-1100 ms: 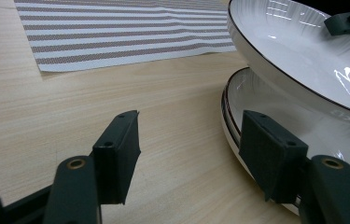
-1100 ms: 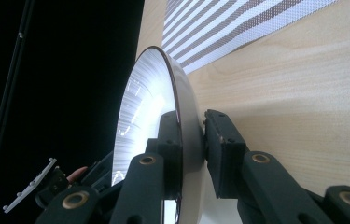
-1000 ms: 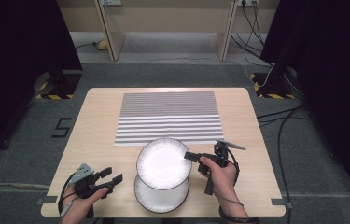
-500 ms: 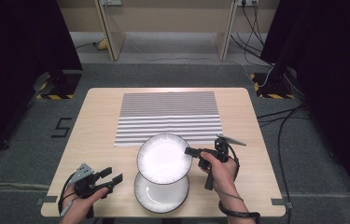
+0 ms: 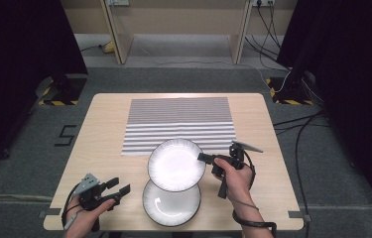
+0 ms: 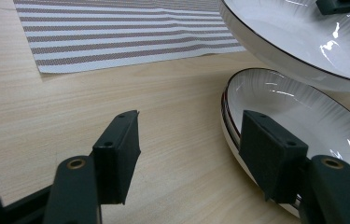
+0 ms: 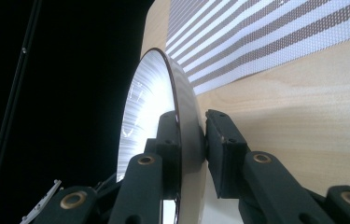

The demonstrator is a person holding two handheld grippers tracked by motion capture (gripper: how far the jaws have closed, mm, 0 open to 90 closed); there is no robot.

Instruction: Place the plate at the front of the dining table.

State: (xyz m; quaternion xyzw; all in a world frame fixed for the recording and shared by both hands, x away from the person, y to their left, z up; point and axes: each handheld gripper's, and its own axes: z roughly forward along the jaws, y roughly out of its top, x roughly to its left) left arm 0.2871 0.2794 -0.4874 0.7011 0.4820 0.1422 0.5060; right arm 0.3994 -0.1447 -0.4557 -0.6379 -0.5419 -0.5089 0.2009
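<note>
From the high view we see the wooden table point(image 5: 104, 144) with the striped placemat point(image 5: 178, 124) as our landmark, lying on the far half. Just nearer than the placemat's near edge, and overlapping it slightly, the upper plate point(image 5: 176, 164) hangs lifted above the table, held at its right rim by the right gripper point(image 5: 204, 157), whose jaws pinch that rim. Nearer still from the placemat, close to the table's near edge, the lower plate point(image 5: 171, 202) lies flat on the wood, partly covered by the lifted one. Well to the left of the plates and far nearer than the placemat, the left gripper point(image 5: 120, 185) rests in the person's left hand point(image 5: 89, 214), jaws spread and holding nothing.

In the left gripper view, we look along its two black pads point(image 6: 119, 156), standing wide apart over bare wood. The lower plate point(image 6: 294, 121) sits just beside the right-hand pad; whether they touch we cannot tell. Beyond it the upper plate point(image 6: 303, 42) floats above, and the placemat point(image 6: 126, 32) stretches across the far part of the table.

In the right gripper view, the jaws press on both faces of the upper plate's point(image 7: 163, 107) rim, seen edge-on, with the placemat point(image 7: 275, 32) lying behind it.
</note>
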